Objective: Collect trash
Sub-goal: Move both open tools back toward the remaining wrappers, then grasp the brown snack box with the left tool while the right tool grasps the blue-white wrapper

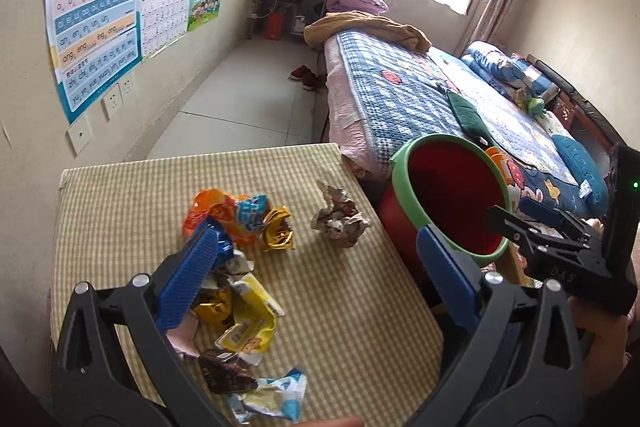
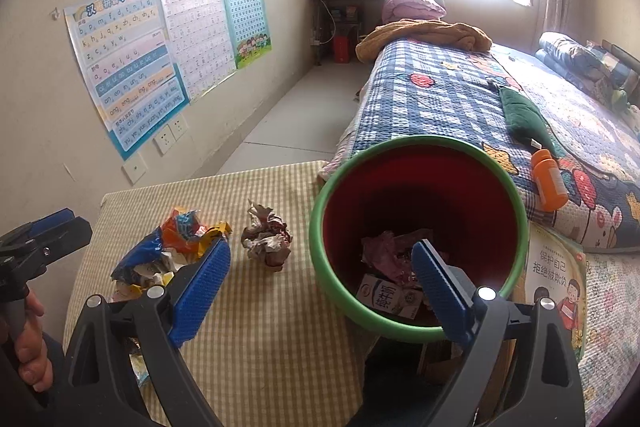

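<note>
A pile of snack wrappers (image 1: 240, 267) lies on the checked table (image 1: 360, 307), with a crumpled paper ball (image 1: 340, 223) to its right. A red bin with a green rim (image 1: 452, 195) stands off the table's right edge. My left gripper (image 1: 316, 275) is open and empty above the wrappers. My right gripper (image 2: 320, 283) is open and empty, spanning the table edge and the bin (image 2: 420, 227). The bin holds crumpled paper (image 2: 390, 253) and a carton (image 2: 384, 297). The wrappers (image 2: 172, 251) and paper ball (image 2: 266, 241) show left of the bin in the right wrist view.
A bed with a blue checked quilt (image 1: 420, 95) runs along the right, with an orange bottle (image 2: 548, 183) and a green cloth (image 2: 520, 115) on it. A picture book (image 2: 556, 287) lies beside the bin. Posters (image 1: 96, 3) cover the left wall.
</note>
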{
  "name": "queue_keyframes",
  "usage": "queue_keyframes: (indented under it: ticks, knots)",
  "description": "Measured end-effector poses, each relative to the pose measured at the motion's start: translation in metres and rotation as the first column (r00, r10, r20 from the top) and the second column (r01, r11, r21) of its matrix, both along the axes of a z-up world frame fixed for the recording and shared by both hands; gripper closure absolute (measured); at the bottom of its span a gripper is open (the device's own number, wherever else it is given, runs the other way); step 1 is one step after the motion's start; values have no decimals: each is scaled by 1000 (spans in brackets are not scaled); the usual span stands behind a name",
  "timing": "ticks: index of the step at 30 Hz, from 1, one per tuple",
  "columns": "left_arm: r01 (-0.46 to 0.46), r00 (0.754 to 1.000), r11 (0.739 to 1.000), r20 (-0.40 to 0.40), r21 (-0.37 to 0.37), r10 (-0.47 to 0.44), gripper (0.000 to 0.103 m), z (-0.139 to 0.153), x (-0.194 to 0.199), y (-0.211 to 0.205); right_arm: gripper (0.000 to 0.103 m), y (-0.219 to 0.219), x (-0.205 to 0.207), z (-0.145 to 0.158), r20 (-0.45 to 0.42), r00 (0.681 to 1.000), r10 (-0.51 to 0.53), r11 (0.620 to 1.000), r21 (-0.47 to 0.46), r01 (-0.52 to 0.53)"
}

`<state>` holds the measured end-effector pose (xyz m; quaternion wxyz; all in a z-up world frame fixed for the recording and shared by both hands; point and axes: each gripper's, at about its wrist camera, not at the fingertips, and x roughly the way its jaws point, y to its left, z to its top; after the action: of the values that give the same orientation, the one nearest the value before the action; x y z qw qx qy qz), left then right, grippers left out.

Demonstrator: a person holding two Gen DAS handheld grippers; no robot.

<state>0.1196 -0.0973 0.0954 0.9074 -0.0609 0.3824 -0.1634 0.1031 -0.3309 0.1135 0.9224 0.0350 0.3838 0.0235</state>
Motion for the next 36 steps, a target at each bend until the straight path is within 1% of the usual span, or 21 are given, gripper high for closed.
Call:
queue_keyframes:
  ticks: [7,12,18,24,28,31,34,36]
  knots:
    - [-90,995,996,-40,4,90,6,-22,-21,58,14,53,0,-19,-38,995,96,995,-4,-96]
    - [-122,990,993,-71,8,122,6,-38,-33,87,14,90,0,-36,-77,984,160,987,-2,-161]
    - [-147,982,989,-117,10,148,5,-59,-47,112,14,126,-8,-56,-123,966,227,973,-1,-229]
    - [-145,973,989,-185,-12,140,6,-84,-57,121,14,147,-15,-79,-180,946,270,962,12,-272]
    - [-152,958,986,-257,-69,130,6,-103,-57,123,15,152,-19,-91,-217,935,280,959,29,-281]
    - [-150,948,986,-292,-75,123,6,-115,-56,119,15,153,-25,-101,-253,921,295,955,49,-292]
    - [-149,942,984,-318,-101,110,6,-122,-55,116,18,154,-29,-110,-287,906,312,950,82,-301]
    - [-149,940,983,-323,-108,107,6,-124,-54,113,22,154,-30,-118,-313,893,322,947,121,-299]
